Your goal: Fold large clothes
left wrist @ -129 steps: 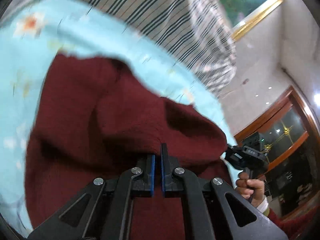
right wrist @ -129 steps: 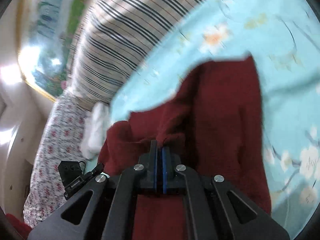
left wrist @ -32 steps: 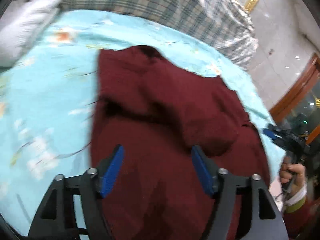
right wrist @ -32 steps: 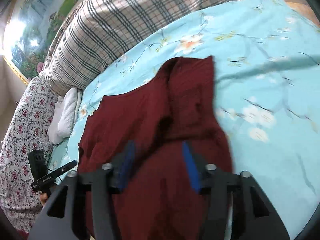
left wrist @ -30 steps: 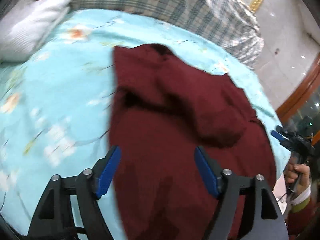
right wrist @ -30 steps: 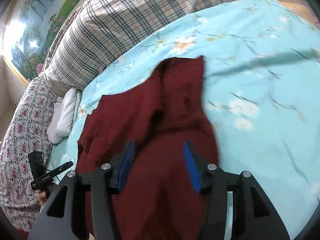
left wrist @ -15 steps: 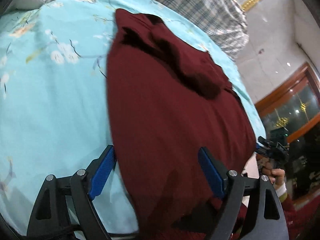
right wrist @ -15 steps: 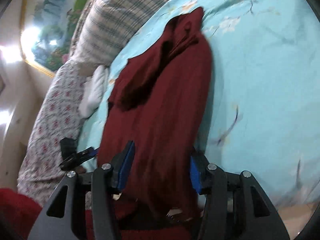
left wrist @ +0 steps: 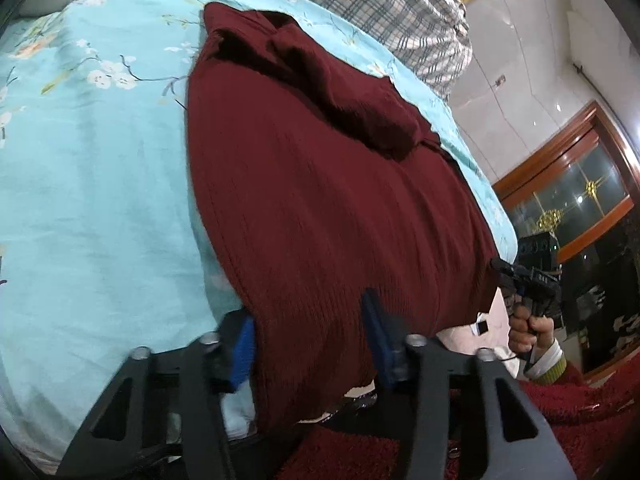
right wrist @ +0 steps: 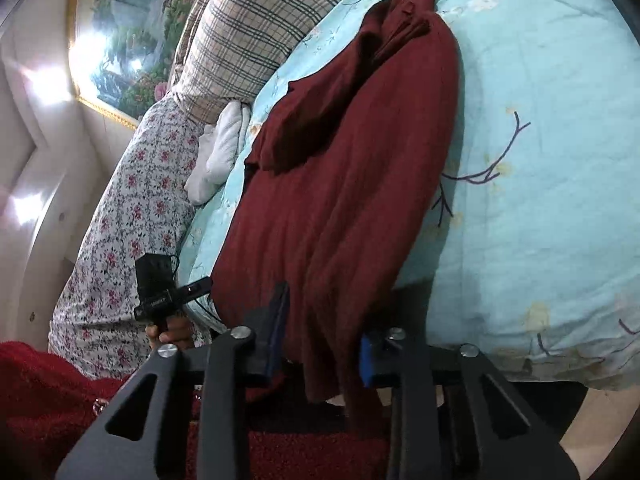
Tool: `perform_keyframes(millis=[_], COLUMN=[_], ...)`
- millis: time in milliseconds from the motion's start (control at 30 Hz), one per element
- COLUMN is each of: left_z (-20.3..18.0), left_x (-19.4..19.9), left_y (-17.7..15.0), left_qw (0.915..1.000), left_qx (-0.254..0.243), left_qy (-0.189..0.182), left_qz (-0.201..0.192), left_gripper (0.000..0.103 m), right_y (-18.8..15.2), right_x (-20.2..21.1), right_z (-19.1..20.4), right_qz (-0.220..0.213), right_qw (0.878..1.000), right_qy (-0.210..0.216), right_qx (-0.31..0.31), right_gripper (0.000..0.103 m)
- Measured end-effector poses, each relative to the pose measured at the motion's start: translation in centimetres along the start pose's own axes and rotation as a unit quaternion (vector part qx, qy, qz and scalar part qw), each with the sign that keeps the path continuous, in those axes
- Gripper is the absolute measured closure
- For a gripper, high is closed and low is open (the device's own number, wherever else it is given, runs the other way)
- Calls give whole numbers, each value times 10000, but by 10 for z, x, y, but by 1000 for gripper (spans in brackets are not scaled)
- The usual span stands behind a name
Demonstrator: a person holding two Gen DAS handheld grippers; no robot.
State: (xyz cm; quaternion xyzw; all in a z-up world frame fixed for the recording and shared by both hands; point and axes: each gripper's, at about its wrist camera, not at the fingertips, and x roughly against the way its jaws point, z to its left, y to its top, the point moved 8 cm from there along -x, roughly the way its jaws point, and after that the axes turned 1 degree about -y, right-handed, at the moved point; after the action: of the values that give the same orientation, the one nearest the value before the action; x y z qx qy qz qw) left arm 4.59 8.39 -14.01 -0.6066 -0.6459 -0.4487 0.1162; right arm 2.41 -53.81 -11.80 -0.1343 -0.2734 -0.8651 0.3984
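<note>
Lying lengthwise down the bed, the maroon knit garment (left wrist: 328,184) has its sleeves and top bunched in a heap at the far end by the plaid pillow (left wrist: 384,0), and its near hem spills over the mattress edge toward me. About four seconds back both grippers were clamped on bunched cloth up near the pillows; a second ago they were already parted over the body of the garment, and since then I've pulled both back and dropped them to the hem. Now the left gripper (left wrist: 310,344) has fingers spread wide, straddling the hanging hem, one blue pad each side, not pinching yet. Right gripper (right wrist: 322,334) same deal: fingers wide, the draped edge hanging between them, the cloth unpinched as far as I can see. My read: the sleeve fold-in is done and I'm set up to grab the bottom hem at two spots and carry it up toward the collar. Hem looks wrinkled and doubled on the right wrist view, so I risk catching only one layer. Blue floral bedsheet (left wrist: 88,168) under everything, white folded cloth (right wrist: 218,152) and floral quilt (right wrist: 124,216) off to the left side, framed painting (right wrist: 120,32) on the wall.
</note>
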Motion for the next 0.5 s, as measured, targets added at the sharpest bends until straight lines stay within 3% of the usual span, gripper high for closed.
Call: perform_keyframes(millis=[67,133,333,500], left_z=[-2,-2,-14,-32], left_x=[-4,-2,29,58], left_y=[-4,-7,10,37], left_qw=[9999,9996,9980,9919], left_qx=[-75,-99,46,-2], left_qy=[109,271,203,192], left_qz=[106,81,-594,-1253], left_gripper=[97,97,98,98], right_y=[-5,-7,23,47], right_x=[-1,4,37,44], right_z=[-2,-1,30,45], right_qz=[58,74,-484,-793], right_qw=[9999,9998,9978,9941], right_qy=[-89,-179,384,634], right_qx=[40,111,259,377], right_gripper=[87,98,98,98])
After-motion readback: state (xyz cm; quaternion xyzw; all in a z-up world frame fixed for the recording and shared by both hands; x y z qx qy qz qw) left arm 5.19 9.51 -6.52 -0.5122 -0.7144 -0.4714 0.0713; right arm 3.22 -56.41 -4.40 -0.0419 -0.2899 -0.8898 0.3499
